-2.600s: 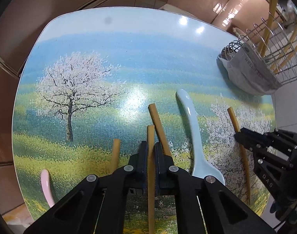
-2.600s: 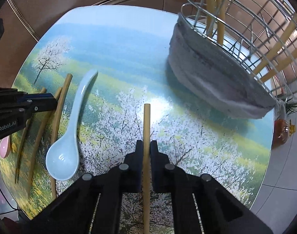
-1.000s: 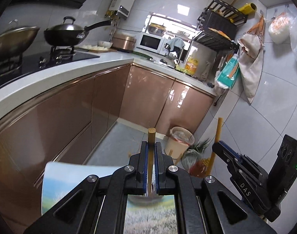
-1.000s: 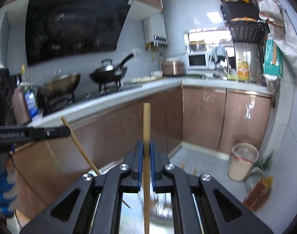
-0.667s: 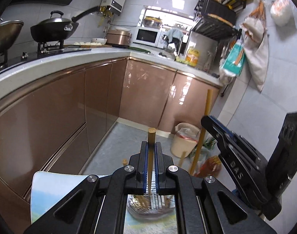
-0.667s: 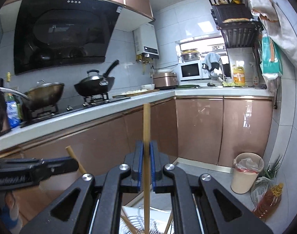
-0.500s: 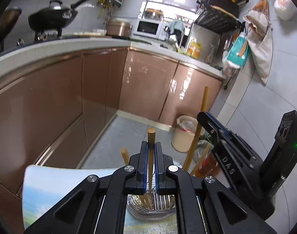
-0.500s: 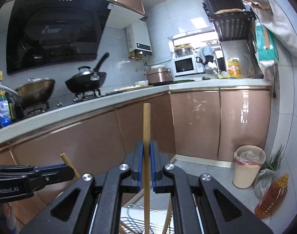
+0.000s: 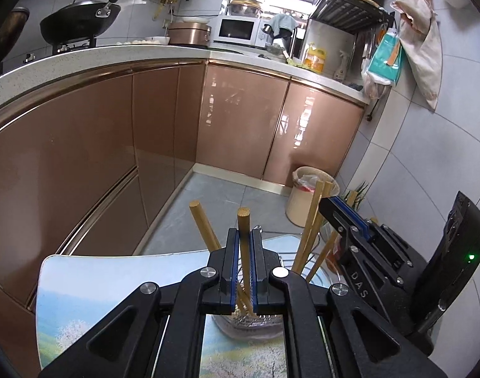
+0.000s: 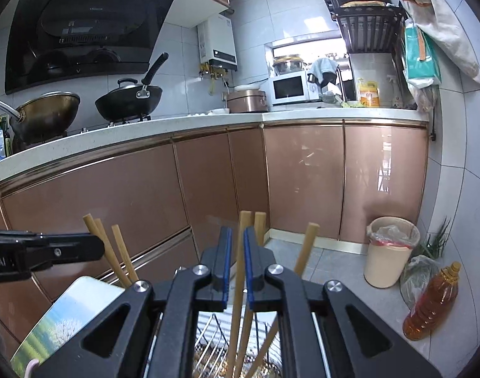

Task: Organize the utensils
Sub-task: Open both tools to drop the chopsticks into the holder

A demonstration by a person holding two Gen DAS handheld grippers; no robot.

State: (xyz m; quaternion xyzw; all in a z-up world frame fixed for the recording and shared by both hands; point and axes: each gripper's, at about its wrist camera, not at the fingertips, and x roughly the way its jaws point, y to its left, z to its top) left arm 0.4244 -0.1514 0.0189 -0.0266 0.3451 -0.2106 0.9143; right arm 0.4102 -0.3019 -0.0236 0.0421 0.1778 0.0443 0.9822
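Observation:
Both grippers stand upright over the wire utensil basket (image 9: 255, 323), which holds several wooden chopsticks. My left gripper (image 9: 244, 267) has its jaws slightly apart around a chopstick (image 9: 243, 220) that stands in the basket; a narrow gap shows on each side. My right gripper (image 10: 235, 261) has its jaws parted too, and a chopstick (image 10: 244, 220) leans loosely between them down into the basket (image 10: 214, 346). The right gripper shows at the right of the left wrist view (image 9: 331, 208); the left gripper shows at the left of the right wrist view (image 10: 91, 247).
The basket stands on a table with a landscape print (image 9: 82, 299), whose corner also shows in the right wrist view (image 10: 66, 308). A pink spoon tip (image 10: 31, 366) lies at its near edge. Copper cabinets (image 9: 113, 145), a waste bin (image 10: 388, 249) and an oil bottle (image 10: 432, 302) stand beyond.
Both grippers carried their chopsticks up from the table and lowered them into the basket. The jaws of both have since parted, and the chopsticks stand lower in the basket.

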